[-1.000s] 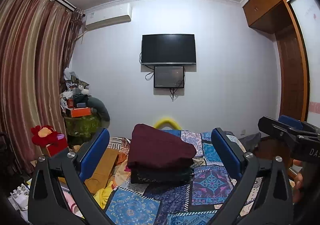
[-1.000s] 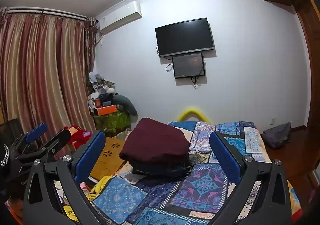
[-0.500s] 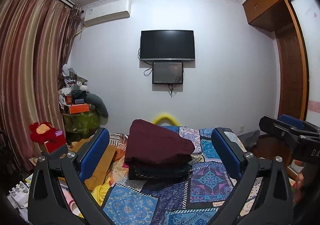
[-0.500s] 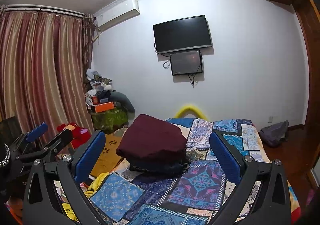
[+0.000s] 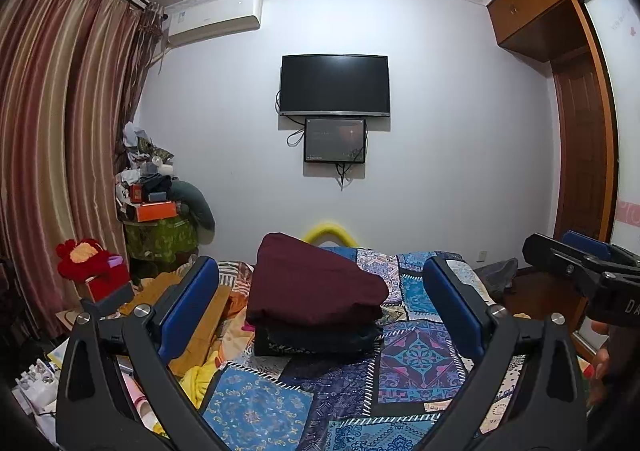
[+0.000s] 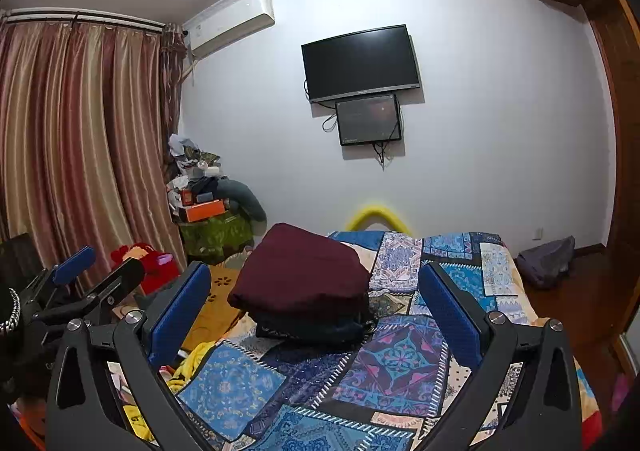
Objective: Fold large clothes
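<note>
A folded maroon garment (image 5: 316, 283) (image 6: 302, 275) lies on top of a folded dark garment (image 5: 316, 339) (image 6: 316, 329), stacked on the bed's blue patchwork cover (image 5: 412, 351) (image 6: 396, 355). My left gripper (image 5: 320, 307) hovers in front of the stack, open and holding nothing. My right gripper (image 6: 316, 307) is likewise open and empty, raised before the same stack. Each gripper shows at the edge of the other's view: the right one (image 5: 576, 263) and the left one (image 6: 92, 275).
Yellow and orange cloth (image 5: 200, 367) spills off the bed's left side. A cluttered green-covered stand (image 5: 160, 235) and a red plush toy (image 5: 84, 259) stand by the striped curtain (image 5: 52, 155). A wall TV (image 5: 334, 85) hangs ahead; a grey bag (image 6: 546, 261) lies on the floor right.
Both views have tilted up slightly, so the stack and bed sit a bit lower in frame. The garments have not moved and both grippers stay open.
</note>
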The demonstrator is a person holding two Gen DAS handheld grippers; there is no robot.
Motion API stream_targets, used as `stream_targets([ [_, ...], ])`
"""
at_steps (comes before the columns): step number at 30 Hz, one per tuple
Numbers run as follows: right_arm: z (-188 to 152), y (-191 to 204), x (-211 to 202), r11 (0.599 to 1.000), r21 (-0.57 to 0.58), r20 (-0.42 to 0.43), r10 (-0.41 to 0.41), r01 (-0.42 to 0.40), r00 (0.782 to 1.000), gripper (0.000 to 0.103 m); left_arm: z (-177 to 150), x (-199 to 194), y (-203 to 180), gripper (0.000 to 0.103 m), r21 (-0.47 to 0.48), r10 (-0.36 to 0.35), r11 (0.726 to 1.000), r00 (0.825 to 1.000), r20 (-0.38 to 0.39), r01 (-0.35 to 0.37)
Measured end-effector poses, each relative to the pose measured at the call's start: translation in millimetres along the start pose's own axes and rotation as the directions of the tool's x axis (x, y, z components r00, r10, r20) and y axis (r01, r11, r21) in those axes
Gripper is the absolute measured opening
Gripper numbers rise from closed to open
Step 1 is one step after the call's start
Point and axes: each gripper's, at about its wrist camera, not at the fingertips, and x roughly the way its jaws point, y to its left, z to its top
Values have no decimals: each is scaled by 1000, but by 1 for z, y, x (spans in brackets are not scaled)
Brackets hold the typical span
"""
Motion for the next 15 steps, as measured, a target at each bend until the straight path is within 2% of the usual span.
stream_targets([
  [15, -1, -2, 6, 1000, 1, -15, -17, 17, 1000, 103, -4, 6, 3, 102, -28, -38, 999, 999, -30, 37],
])
